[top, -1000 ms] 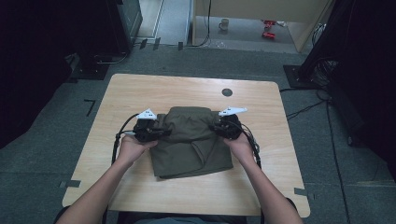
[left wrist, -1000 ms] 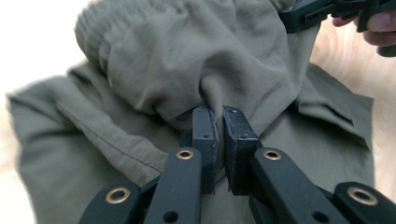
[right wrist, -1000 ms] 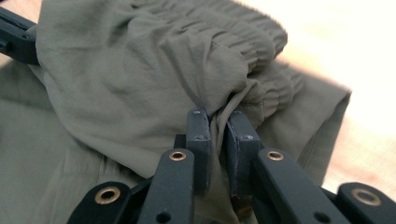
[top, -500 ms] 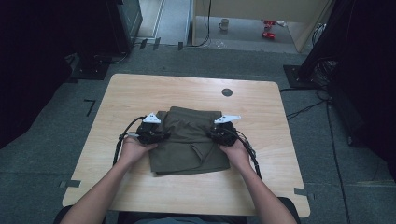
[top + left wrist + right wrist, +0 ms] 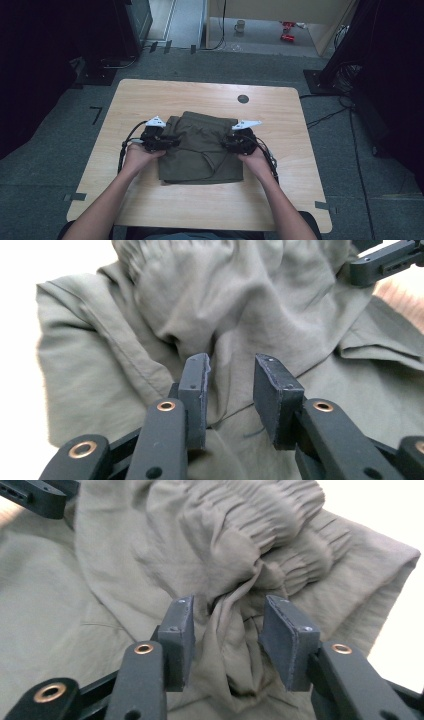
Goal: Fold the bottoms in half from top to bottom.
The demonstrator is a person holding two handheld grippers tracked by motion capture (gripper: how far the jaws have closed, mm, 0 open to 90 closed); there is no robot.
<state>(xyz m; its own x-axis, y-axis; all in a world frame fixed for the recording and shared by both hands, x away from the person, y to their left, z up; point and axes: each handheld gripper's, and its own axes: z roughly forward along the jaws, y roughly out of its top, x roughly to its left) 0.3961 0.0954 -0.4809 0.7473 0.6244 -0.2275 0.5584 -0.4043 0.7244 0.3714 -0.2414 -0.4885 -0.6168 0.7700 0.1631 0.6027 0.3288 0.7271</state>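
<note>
An olive-green garment (image 5: 200, 147) with a gathered elastic waistband lies folded on the middle of the wooden table (image 5: 150, 97). My left gripper (image 5: 167, 142) rests on its left edge and my right gripper (image 5: 230, 145) on its right edge, each held by a hand. In the left gripper view the left gripper (image 5: 230, 390) is open, with a soft fold of the garment (image 5: 90, 365) lying in the gap. In the right gripper view the right gripper (image 5: 227, 635) is open over a bunched ridge of the garment (image 5: 45, 610) below the waistband (image 5: 280, 515).
A round black grommet (image 5: 243, 98) sits in the table's far side. On the floor beyond are a mug (image 5: 240, 25) and red items (image 5: 287, 30). Dark equipment stands at both far corners. Bare wood runs along the table's near edge (image 5: 200, 220).
Both grippers have drawn a little closer together and towards the person, staying on the garment's sides. The garment now looks more compact, its near edge slightly farther from the person.
</note>
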